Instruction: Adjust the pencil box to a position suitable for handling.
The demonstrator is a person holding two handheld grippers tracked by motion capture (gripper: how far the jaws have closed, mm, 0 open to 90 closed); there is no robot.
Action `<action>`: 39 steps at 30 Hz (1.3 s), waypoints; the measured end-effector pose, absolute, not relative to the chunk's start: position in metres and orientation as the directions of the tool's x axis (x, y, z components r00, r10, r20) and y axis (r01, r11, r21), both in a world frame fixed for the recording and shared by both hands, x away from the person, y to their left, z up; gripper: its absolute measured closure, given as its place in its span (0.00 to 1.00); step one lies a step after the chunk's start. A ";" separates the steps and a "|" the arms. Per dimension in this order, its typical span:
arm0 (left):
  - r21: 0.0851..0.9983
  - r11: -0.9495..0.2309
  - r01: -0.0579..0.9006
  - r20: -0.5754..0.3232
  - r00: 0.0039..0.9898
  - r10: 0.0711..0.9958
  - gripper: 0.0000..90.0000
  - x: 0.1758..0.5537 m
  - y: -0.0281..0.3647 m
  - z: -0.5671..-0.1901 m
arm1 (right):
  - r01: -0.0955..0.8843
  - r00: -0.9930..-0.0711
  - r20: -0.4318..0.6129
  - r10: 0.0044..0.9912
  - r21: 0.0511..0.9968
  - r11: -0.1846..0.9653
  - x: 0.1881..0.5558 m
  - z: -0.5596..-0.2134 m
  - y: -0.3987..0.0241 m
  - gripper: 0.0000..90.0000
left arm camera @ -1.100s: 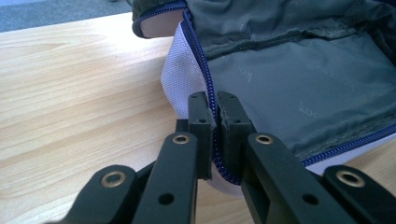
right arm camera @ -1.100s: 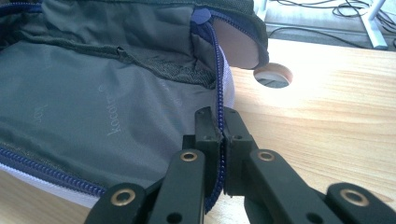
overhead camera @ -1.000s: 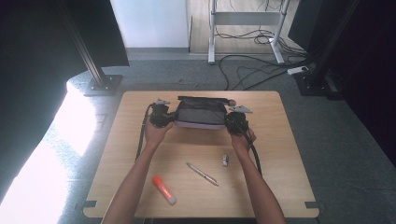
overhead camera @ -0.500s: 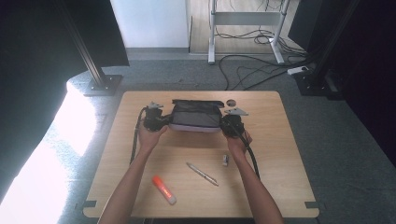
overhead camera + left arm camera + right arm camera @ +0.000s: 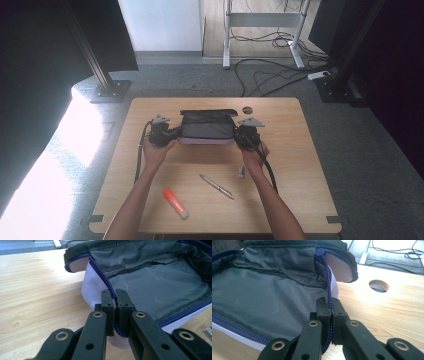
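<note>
An open pencil case [image 5: 206,127] with white sides, a blue zipper and grey lining lies at the middle back of the wooden table [image 5: 300,165]. My left gripper [image 5: 172,134] is at its left end, shut on the zippered rim [image 5: 115,315]. At the case's right end my right gripper [image 5: 239,135] is shut on the blue zipper edge [image 5: 329,302]. The grey lining [image 5: 160,287] shows between the spread rims, and the lid flap [image 5: 342,262] stands up behind.
A silver pen [image 5: 216,186], an orange-and-white marker [image 5: 175,203] and a small grey piece [image 5: 241,171] lie on the near half of the table. A round hole [image 5: 247,109] is in the tabletop behind the case. Cables trail from both grippers.
Both grippers have slid the pencil case to the left across the table, keeping hold of its two ends.
</note>
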State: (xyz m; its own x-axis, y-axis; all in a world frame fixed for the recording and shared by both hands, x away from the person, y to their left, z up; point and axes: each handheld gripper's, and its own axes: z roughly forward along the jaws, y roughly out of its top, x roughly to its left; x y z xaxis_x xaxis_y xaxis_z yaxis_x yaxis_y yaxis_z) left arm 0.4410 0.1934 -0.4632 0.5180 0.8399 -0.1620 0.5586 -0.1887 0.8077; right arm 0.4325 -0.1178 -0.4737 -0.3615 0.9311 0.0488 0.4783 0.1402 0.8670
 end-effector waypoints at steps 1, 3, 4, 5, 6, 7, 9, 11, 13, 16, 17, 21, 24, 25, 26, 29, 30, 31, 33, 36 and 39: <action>0.808 -0.189 0.559 -0.162 0.518 0.840 0.96 0.441 0.193 -0.463 | 0.475 -0.365 0.048 0.930 0.868 0.142 0.431 -0.473 -0.118 0.96; 0.808 -0.192 0.556 -0.157 0.519 0.840 0.96 0.438 0.194 -0.463 | 0.476 -0.366 0.051 0.929 0.868 0.140 0.430 -0.474 -0.118 0.96; 0.808 -0.195 0.556 -0.157 0.521 0.839 0.96 0.436 0.194 -0.464 | 0.475 -0.370 0.054 0.927 0.869 0.139 0.427 -0.475 -0.118 0.96; 0.808 -0.195 0.556 -0.157 0.521 0.839 0.96 0.436 0.194 -0.464 | 0.477 -0.370 0.059 0.927 0.868 0.135 0.426 -0.476 -0.117 0.96; 0.807 -0.199 0.556 -0.154 0.524 0.838 0.96 0.433 0.194 -0.465 | 0.476 -0.372 0.059 0.926 0.869 0.136 0.425 -0.477 -0.118 0.96; 0.807 -0.203 0.555 -0.151 0.526 0.837 0.96 0.432 0.194 -0.466 | 0.478 -0.374 0.061 0.925 0.868 0.136 0.424 -0.478 -0.118 0.96; 0.807 -0.204 0.553 -0.150 0.527 0.837 0.96 0.430 0.194 -0.466 | 0.483 -0.376 0.064 0.924 0.865 0.136 0.423 -0.480 -0.119 0.96; 0.808 -0.210 0.551 -0.146 0.532 0.834 0.96 0.426 0.194 -0.467 | 0.480 -0.378 0.065 0.923 0.867 0.135 0.421 -0.481 -0.119 0.96; 0.807 -0.213 0.551 -0.145 0.534 0.833 0.96 0.423 0.194 -0.468 | 0.478 -0.385 0.066 0.921 0.868 0.138 0.418 -0.483 -0.120 0.96; 0.805 -0.215 0.554 -0.149 0.538 0.830 0.96 0.419 0.195 -0.472 | 0.480 -0.390 0.066 0.918 0.866 0.142 0.416 -0.485 -0.120 0.96; 0.805 -0.215 0.554 -0.149 0.538 0.830 0.96 0.419 0.195 -0.472 | 0.480 -0.390 0.066 0.918 0.866 0.142 0.416 -0.485 -0.120 0.96; 0.797 -0.212 0.566 -0.162 0.538 0.827 0.96 0.416 0.196 -0.478 | 0.488 -0.393 0.069 0.917 0.861 0.145 0.413 -0.489 -0.119 0.96; 0.791 -0.217 0.572 -0.162 0.538 0.827 0.96 0.414 0.197 -0.484 | 0.494 -0.396 0.069 0.916 0.856 0.149 0.408 -0.497 -0.118 0.96; 0.791 -0.217 0.572 -0.162 0.538 0.827 0.96 0.414 0.197 -0.484 | 0.499 -0.397 0.069 0.915 0.853 0.152 0.407 -0.499 -0.118 0.96; 0.791 -0.220 0.571 -0.159 0.539 0.827 0.96 0.412 0.197 -0.486 | 0.503 -0.398 0.070 0.915 0.851 0.154 0.407 -0.502 -0.117 0.96; 0.788 -0.224 0.573 -0.159 0.542 0.825 0.96 0.410 0.197 -0.489 | 0.510 -0.399 0.075 0.914 0.846 0.153 0.405 -0.507 -0.117 0.96; 0.786 -0.225 0.576 -0.161 0.542 0.825 0.96 0.409 0.197 -0.490 | 0.511 -0.400 0.073 0.913 0.845 0.156 0.404 -0.509 -0.117 0.96; 0.786 -0.225 0.576 -0.161 0.542 0.825 0.96 0.409 0.197 -0.490 | 0.511 -0.400 0.073 0.913 0.845 0.156 0.404 -0.509 -0.117 0.96; 0.779 -0.228 0.585 -0.164 0.541 0.825 0.96 0.408 0.196 -0.494 | 0.516 -0.402 0.076 0.912 0.842 0.157 0.403 -0.513 -0.117 0.96; 0.765 -0.235 0.599 -0.171 0.541 0.823 0.96 0.408 0.196 -0.500 | 0.537 -0.403 0.079 0.912 0.827 0.166 0.403 -0.519 -0.117 0.96; 0.743 -0.249 0.621 -0.175 0.540 0.823 0.95 0.410 0.195 -0.508 | 0.560 -0.402 0.088 0.911 0.811 0.169 0.402 -0.528 -0.118 0.96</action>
State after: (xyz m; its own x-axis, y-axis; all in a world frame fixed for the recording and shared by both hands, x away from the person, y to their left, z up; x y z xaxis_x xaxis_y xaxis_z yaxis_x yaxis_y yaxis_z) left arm 0.4097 0.1946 -0.5083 0.5402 0.8231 -0.1754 0.6210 -0.2492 0.7431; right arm 0.4022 -0.1181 -0.5277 -0.4024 0.9113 0.0877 0.5596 0.1690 0.8114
